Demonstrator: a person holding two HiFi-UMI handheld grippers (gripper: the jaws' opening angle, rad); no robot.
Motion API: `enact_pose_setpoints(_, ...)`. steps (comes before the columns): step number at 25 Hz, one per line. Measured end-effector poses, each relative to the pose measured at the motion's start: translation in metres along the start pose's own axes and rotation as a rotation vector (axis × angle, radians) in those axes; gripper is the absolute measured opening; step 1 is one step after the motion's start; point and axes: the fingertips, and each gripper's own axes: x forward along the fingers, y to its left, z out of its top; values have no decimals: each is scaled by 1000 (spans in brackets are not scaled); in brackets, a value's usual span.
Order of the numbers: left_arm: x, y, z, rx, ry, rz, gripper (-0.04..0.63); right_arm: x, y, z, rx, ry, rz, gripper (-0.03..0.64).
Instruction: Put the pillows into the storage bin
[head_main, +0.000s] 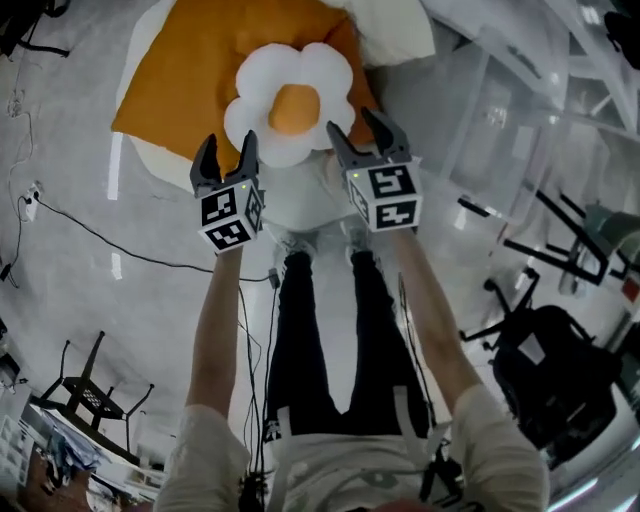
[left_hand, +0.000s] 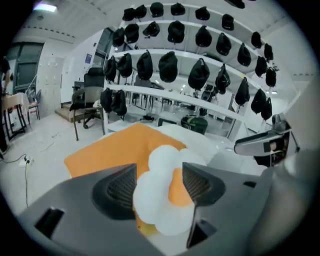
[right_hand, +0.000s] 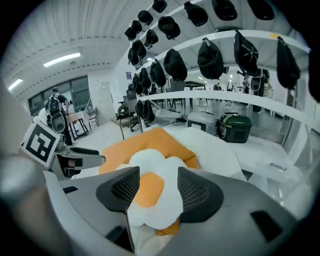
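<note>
Overhead and gripper-mounted views of a stack of pillows with both tools poised at its near edge.

The largest item is the orange pillow (head_main: 190, 70), lying flat and skewed, one corner pointing toward the person's left. A white pillow (head_main: 395, 30) lies under it and shows past its far right edge. On top, toward the near side of the orange pillow, rests the flower pillow (head_main: 292, 100), with white petals around an orange centre. It is roughly round, so we read no long axis in it.

The left hand-held gripper (head_main: 228, 142) has its jaws spread and holds nothing. Its tips are just beside the flower's near-left petal, and we cannot tell whether they touch it. The right hand-held gripper (head_main: 353, 122) is likewise spread and empty, its tips just beside the near-right petal.

Each gripper view shows the flower pillow framed in the gap between the jaws but lying beyond the pads, not pinched.

The flower pillow therefore lies straight ahead of the person, between the two tools, and neither hand is clearly nearer. We judge that the next move calls for a short forward reach by either gripper onto a petal, or by both at once from opposite sides. We cannot pick out the storage bin with certainty in any view.
</note>
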Motion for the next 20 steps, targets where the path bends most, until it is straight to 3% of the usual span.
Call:
enact_pose_setpoints(4, 18, 8, -35, 43, 91, -14, 268, 19, -20, -48, 60, 77, -58, 210)
enact_pose_setpoints(8, 38, 10, -75, 7, 176, -2, 282, 35, -30, -92, 79, 182, -54, 210)
enact_pose_setpoints(11, 49, 23, -93, -44, 203, 65, 282, 47, -23, -123, 85, 265, -18, 210)
enact_pose_setpoints(14, 57, 29, -104, -93, 225, 103, 282, 53, -20, -146, 4, 367, 50, 212)
enact_pose_setpoints(16, 62, 28, -110, -111, 234, 88, 282, 56, -26, -151, -28, 402, 76, 215)
enact_pose_setpoints(20, 72, 25, -124, -108, 280, 38, 282, 77, -41, -161, 36, 402, 80, 218)
